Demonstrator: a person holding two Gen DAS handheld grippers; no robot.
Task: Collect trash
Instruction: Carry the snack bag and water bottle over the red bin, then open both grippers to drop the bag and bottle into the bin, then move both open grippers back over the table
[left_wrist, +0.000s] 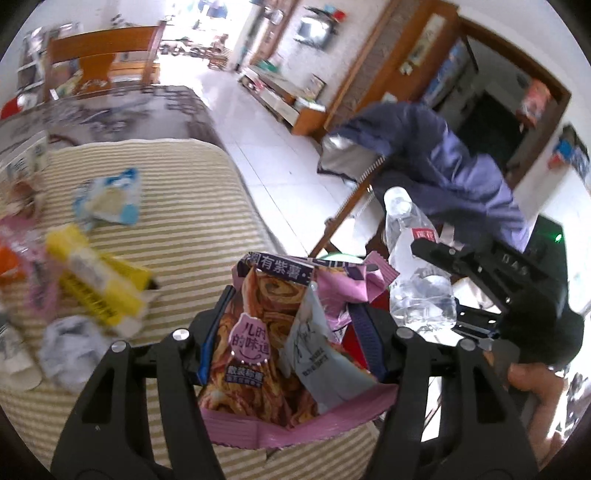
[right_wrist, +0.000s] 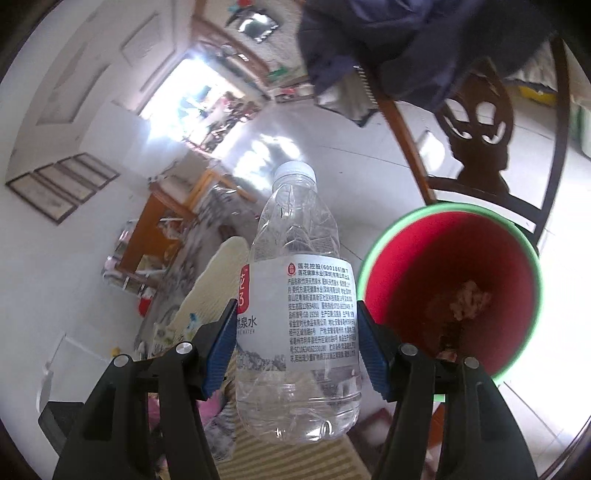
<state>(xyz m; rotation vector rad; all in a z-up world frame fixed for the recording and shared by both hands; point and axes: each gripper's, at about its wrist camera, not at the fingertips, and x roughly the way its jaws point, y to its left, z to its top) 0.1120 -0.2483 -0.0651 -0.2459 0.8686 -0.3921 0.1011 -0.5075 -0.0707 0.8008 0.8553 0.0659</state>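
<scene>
My right gripper (right_wrist: 295, 347) is clamped across the label of the empty water bottle (right_wrist: 299, 295), held just beside the red bin (right_wrist: 450, 258). It looks light, thin-walled and slick, so mid-label suits. My left gripper (left_wrist: 291, 350) pinches the floppy snack bag (left_wrist: 273, 332) over the striped mat's (left_wrist: 177, 206) near edge.

Bottle (right_wrist: 295, 314): clear glossy plastic, paper-like label. Wrapper (left_wrist: 269, 332): glossy crinkled film. Bin (right_wrist: 454, 288): smooth plastic. Cloth (left_wrist: 166, 206): ribbed, matt.
</scene>
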